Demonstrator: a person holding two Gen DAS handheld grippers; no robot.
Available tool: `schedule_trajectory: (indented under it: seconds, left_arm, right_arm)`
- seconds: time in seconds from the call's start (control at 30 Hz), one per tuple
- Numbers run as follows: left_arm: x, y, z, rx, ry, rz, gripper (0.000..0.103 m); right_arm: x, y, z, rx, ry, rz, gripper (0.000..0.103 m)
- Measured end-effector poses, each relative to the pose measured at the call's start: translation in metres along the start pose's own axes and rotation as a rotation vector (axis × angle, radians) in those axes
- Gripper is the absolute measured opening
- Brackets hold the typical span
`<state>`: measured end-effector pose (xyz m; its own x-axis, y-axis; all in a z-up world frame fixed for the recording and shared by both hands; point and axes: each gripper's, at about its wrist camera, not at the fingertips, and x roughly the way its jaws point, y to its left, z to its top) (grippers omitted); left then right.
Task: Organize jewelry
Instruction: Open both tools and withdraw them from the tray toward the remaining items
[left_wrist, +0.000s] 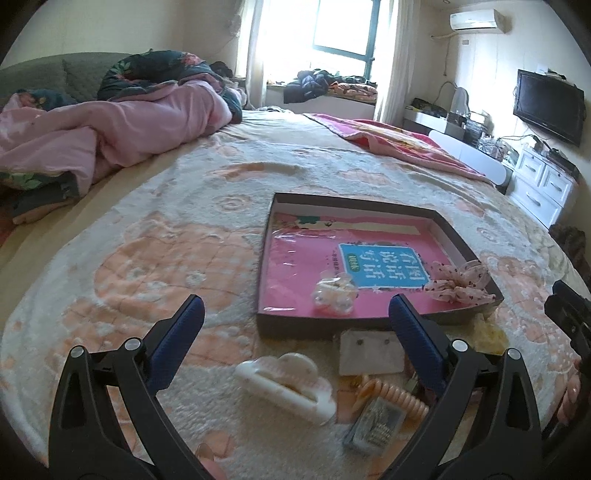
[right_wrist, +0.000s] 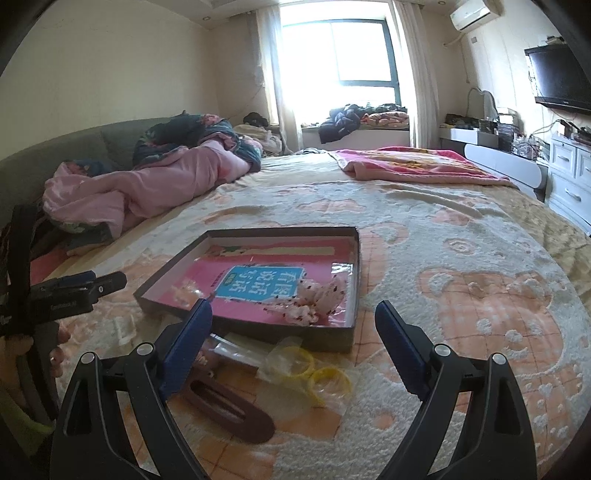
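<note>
Both grippers, left (left_wrist: 295, 314) and right (right_wrist: 293, 319), stand wide and empty. We note the clip (left_wrist: 286, 386), lower centre, outside the tray (left_wrist: 295, 326). We judge its smooth plastic could slip on plush bedding.

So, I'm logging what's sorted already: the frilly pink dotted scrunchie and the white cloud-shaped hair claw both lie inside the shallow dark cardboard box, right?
Not quite. Only the frilly pink dotted scrunchie lies inside the shallow dark cardboard box. The white cloud-shaped hair claw lies outside it, on the bedspread in front of the box's near wall, as the left wrist view shows.
</note>
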<state>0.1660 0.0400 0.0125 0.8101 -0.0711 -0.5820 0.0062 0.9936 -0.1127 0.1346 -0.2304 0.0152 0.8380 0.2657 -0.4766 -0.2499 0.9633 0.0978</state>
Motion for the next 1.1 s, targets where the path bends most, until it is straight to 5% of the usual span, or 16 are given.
schedule_trajectory:
  seconds: [1.1]
  left_arm:
    - [-0.015,0.038,-0.055,0.008,0.077,0.064,0.091]
  right_arm:
    - [0.003,0.043,-0.042,-0.131,0.107,0.087,0.087]
